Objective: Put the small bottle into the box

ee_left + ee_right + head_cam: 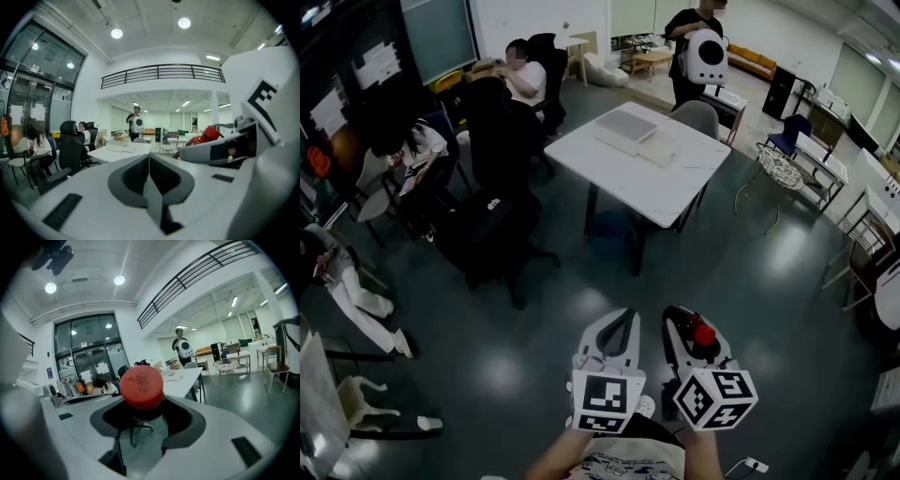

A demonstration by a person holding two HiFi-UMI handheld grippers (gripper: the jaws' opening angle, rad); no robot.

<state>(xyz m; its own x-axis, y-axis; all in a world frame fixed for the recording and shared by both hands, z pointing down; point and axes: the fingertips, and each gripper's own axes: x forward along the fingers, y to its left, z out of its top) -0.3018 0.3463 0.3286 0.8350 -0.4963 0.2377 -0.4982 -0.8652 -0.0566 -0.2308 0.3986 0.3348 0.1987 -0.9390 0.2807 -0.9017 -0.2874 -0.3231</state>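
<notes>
Two tongs are shown: left tongs pressed together, empty; right tongs pinched on the bottle, below its red cap. Light, smooth, slippery plastic is presumed; that hold under the cap is judged sound.

Left gripper: smooth matt white plastic shell; dark grey ribbed pads that look rubbery.
Right gripper: same matt white plastic, with dark grey lining round the jaws.
Bottle: red top in smooth plastic with a faint sheen and raised lettering; body below looks clear.
Floor: dark, smooth and glossy, mirroring ceiling lights.
Table, 12 o'clock in head view: white, smooth, matt top.
Wire chair, 2 o'clock: pale metal mesh.
Railing, 12 o'clock in left gripper view: dark metal bars.
</notes>
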